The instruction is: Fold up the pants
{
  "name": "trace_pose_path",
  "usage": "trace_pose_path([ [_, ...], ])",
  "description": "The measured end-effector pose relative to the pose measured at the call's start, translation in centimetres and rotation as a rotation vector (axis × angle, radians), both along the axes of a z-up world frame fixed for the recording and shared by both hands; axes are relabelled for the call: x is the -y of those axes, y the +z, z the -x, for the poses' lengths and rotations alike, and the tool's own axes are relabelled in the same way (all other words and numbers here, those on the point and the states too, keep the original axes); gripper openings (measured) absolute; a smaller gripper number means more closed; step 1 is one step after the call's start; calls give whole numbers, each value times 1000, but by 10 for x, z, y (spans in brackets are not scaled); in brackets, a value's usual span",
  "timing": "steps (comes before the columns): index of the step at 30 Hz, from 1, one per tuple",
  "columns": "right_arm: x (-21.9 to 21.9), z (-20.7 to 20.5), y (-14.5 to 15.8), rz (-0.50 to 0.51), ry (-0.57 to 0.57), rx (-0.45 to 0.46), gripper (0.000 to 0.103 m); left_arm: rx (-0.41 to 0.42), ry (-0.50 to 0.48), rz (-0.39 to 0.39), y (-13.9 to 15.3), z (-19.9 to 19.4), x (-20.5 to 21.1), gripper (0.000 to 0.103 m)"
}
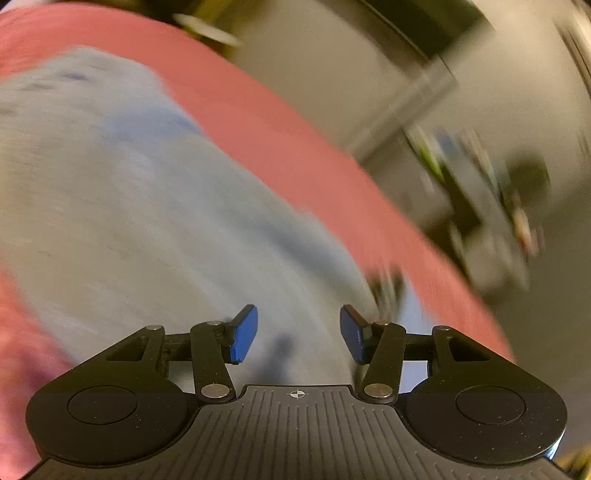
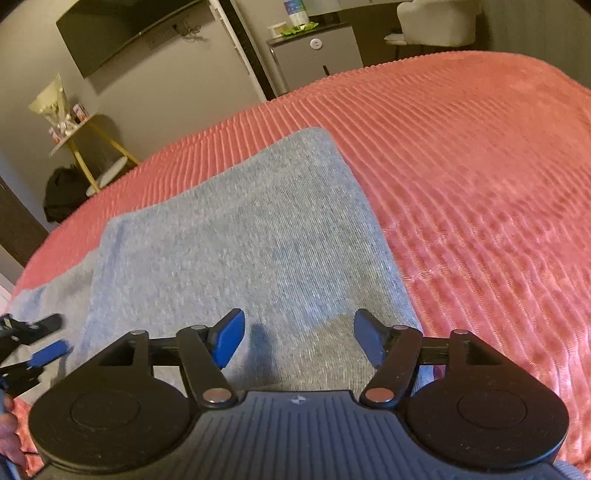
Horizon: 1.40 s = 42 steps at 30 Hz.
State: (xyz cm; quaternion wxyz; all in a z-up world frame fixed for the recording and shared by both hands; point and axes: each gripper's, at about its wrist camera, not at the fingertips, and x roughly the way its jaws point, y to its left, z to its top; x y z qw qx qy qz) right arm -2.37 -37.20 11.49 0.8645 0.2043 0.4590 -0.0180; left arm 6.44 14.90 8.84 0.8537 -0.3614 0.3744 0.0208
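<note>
Grey-blue knit pants (image 2: pixel 236 236) lie folded on a coral ribbed bedspread (image 2: pixel 480 166). They show blurred in the left wrist view (image 1: pixel 147 206). My right gripper (image 2: pixel 299 341) is open and empty, just above the near part of the pants. My left gripper (image 1: pixel 298 334) is open and empty above the pants too. It also shows at the left edge of the right wrist view (image 2: pixel 44 338), open, over the pants' left part.
The bedspread (image 1: pixel 280 147) covers the bed. Beyond the bed stand a wall TV (image 2: pixel 122 33), a small shelf table (image 2: pixel 81 140), a dark bag (image 2: pixel 62 199) on the floor, a grey mini fridge (image 2: pixel 314 59) and a pale chair (image 2: pixel 436 22).
</note>
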Motion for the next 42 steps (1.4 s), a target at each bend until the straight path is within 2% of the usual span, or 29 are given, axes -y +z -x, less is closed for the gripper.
trace_pose_path([
  [2,2,1,0,-35,-5,11,74,18,152,19,12,17,-45,56],
  [5,10,1,-1,-102,-16,24,81,-7,304,12,15,40,-98,55],
  [7,13,0,-2,-137,-28,31,83,-59,388,69,7,52,-128,54],
  [9,16,-1,-4,-162,-38,36,86,-72,437,122,-5,60,-146,55],
  [12,18,-2,-6,-181,-45,43,88,-160,454,188,-31,52,-157,54],
  [14,17,-3,-7,-185,-42,46,89,-153,437,226,-42,43,-163,53],
  [17,19,-3,-7,-208,-49,53,90,-87,395,187,-42,26,-164,54],
  [20,25,0,-7,-260,-63,93,89,-98,388,160,-50,3,-170,54],
  [21,27,1,-7,-276,-61,107,88,-93,389,163,-52,-2,-171,54],
  [22,27,1,-7,-280,-58,120,84,-85,397,169,-53,-6,-172,49],
  [23,26,1,-6,-273,-55,126,71,-88,405,170,-52,-9,-172,35],
  [24,25,0,-6,-265,-48,125,53,-94,401,155,-48,-12,-171,30],
  [25,23,-1,-7,-250,-42,112,45,-97,390,121,-43,-15,-168,25],
  [26,19,-3,-8,-227,-36,95,38,-83,370,78,-35,-16,-163,21],
  [30,4,-11,-7,-122,1,64,38,29,226,-190,15,-14,-123,17],
  [32,3,-11,-7,-121,-1,66,38,112,131,-306,45,-14,-92,15],
  [35,11,-9,-8,-176,-27,74,39,229,-47,-449,87,-9,-28,15],
  [40,14,-4,-4,-211,-29,115,38,413,-416,-588,121,7,103,16],
  [42,13,-2,-1,-216,-27,126,38,426,-551,-558,115,14,152,19],
])
